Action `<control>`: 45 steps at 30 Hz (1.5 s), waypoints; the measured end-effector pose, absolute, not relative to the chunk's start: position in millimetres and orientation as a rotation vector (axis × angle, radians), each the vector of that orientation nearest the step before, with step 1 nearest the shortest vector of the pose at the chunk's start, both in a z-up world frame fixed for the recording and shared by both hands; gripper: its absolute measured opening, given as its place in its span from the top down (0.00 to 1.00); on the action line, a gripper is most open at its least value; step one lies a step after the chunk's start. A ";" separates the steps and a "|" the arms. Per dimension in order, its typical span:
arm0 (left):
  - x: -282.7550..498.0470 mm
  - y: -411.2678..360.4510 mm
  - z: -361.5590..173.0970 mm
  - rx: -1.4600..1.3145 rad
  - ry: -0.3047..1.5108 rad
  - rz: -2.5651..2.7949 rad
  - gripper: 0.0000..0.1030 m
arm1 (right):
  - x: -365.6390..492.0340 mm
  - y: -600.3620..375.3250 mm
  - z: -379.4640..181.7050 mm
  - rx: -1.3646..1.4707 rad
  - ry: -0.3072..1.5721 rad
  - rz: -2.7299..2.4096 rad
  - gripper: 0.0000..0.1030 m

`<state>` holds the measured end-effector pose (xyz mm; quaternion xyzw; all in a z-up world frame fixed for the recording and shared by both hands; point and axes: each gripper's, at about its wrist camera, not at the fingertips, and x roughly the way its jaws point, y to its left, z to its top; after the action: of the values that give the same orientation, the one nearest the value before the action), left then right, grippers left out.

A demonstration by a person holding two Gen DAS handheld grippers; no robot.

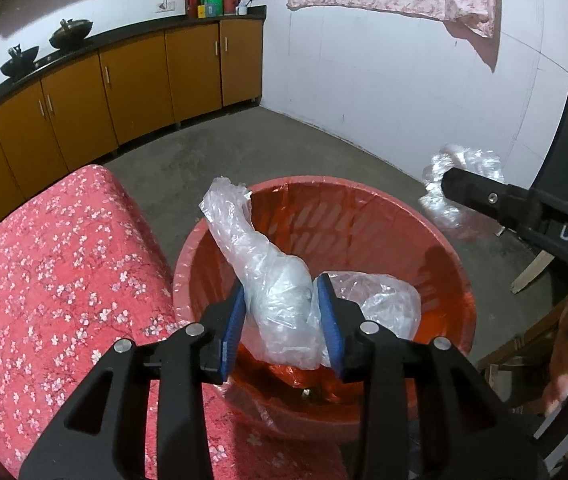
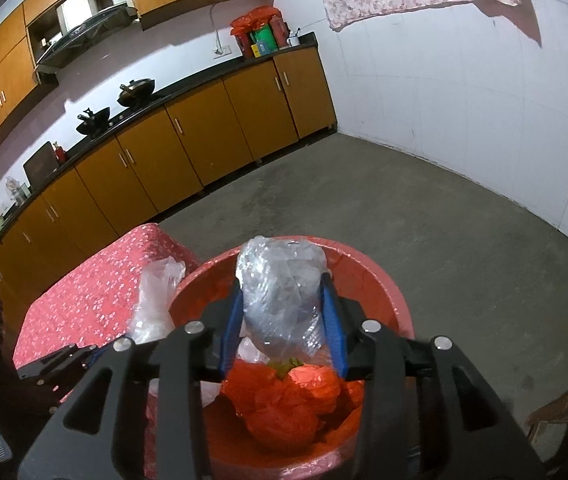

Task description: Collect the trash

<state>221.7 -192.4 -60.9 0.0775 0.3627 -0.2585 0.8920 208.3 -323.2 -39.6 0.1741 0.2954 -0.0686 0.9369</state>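
Hanging between blue pads of left gripper point(image 1: 281, 312): twisted clear plastic bag point(image 1: 259, 264), long axis slanting up-left, directly above round red plastic trash basket point(image 1: 456, 280). Pads touching the film, grip loose-looking, apparently easing off. Right gripper point(image 2: 281, 312) likewise bracketing crumpled clear plastic wad point(image 2: 279, 280) over same basket. Left view alone showing wad outside the far rim; right view alone showing red bags point(image 2: 288, 400) inside. Beside basket: red floral cloth point(image 1: 55, 280).
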 end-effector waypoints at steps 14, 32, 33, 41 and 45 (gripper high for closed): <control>220.5 -179.3 -52.3 0.133 0.739 -0.505 0.47 | 190.4 -326.3 -29.5 0.378 0.556 -0.178 0.38; 95.7 -59.9 6.4 0.108 0.438 -0.256 0.02 | 77.0 -217.9 9.1 0.086 0.378 -0.200 0.04; 85.6 -53.5 7.1 0.112 0.425 -0.235 0.02 | 70.8 -209.7 8.6 0.075 0.382 -0.183 0.04; 46.6 -28.5 1.0 0.108 0.413 -0.139 0.02 | 35.3 -169.4 -1.5 0.020 0.419 -0.142 0.04; 33.3 -25.0 -0.9 0.120 0.403 -0.105 0.02 | 21.9 -156.3 -6.4 0.007 0.432 -0.130 0.04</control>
<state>33.3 -25.0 -0.9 0.0594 0.1997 -0.0520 0.9767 21.9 -156.3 -6.4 0.0035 0.2142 -0.0642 0.9747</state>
